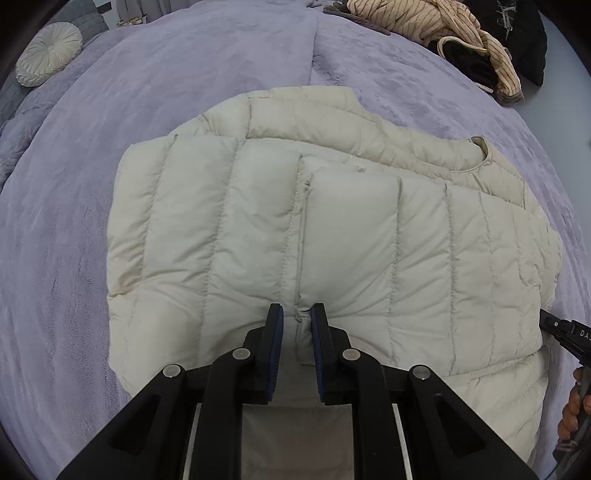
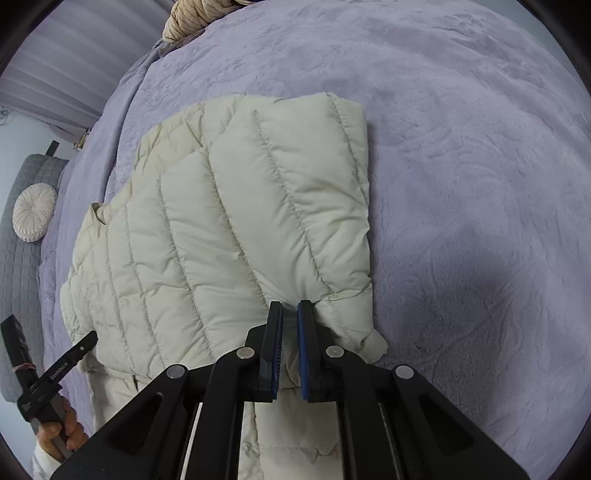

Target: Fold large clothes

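Note:
A cream quilted puffer jacket [image 1: 314,229] lies partly folded on a lavender blanket [image 1: 184,85]. Its collar points to the far right in the left wrist view. My left gripper [image 1: 297,314] is shut on a pinch of the jacket's near edge at a seam. My right gripper [image 2: 290,310] is shut on the jacket [image 2: 229,229] near its right corner, with fabric bunched between the blue pads. The left gripper [image 2: 86,341] also shows at the lower left of the right wrist view, held by a hand. The right gripper's body shows at the right edge of the left wrist view [image 1: 565,332].
A striped tan garment [image 1: 436,26] and a black garment [image 1: 517,33] are piled at the far right of the bed. A round cream cushion [image 1: 50,53] sits on a grey quilted headboard at the far left. Lavender blanket [image 2: 461,184] spreads right of the jacket.

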The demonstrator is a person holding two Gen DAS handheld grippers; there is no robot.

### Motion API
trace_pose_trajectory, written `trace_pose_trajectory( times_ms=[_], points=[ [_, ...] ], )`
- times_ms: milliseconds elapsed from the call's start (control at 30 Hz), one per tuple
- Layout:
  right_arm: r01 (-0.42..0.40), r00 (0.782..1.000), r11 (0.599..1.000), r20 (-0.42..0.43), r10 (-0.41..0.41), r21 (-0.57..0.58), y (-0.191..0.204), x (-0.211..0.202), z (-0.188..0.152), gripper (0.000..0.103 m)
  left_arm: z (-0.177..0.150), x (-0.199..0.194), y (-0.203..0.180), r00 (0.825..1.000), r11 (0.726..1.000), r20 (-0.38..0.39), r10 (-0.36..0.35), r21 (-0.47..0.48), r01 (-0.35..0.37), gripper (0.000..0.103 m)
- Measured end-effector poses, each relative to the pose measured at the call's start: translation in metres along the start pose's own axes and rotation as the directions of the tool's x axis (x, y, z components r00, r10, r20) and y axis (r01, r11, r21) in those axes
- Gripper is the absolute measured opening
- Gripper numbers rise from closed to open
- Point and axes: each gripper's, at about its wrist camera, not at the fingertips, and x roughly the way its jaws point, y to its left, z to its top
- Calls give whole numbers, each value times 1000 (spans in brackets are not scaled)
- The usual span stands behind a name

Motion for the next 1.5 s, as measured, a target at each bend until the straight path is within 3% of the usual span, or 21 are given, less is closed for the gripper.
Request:
trace_pose_trajectory(
  times_ms=[100,233,467,667,767,833,900,1033,1233,1500],
  points=[
    [31,999,999,12,-30,-19,-2,-2,1,6,-4,-3,20,998,998,5,70,-13,-69,17],
    [36,999,999,3,-36,-26,0,-6,2,7,-11,-10,40,998,997,5,57,-61,-56,17],
    [0,1000,1000,12,0,-23,12,-18,1,11,-13,-23,29,997,998,30,65,-28,-64,17],
    [-17,999,1000,48,17,-9,17,-31,-8,11,-11,-60,56,975,981,168,143,-156,-117,17],
    [-1,998,1000,55,1,6,12,-30,-7,11,-7,-51,88,970,958,132,205,-228,-172,17],
    [-8,999,1000,43,7,26,9,-25,-7,11,-6,-37,105,978,954,88,188,-253,-160,17],
    [-13,1000,1000,20,12,28,11,-15,-8,11,-6,-21,105,987,963,41,156,-227,-143,17],
    [7,1000,1000,8,-7,-12,23,-7,-9,11,-8,-12,81,984,978,52,171,-128,-163,17],
    [15,1000,1000,10,-15,-11,19,-15,-10,11,-4,-13,83,986,977,53,161,-150,-152,17],
    [-14,999,1000,28,14,-23,22,-28,-15,11,-7,-21,82,979,977,54,195,-95,-190,17]
  ],
)
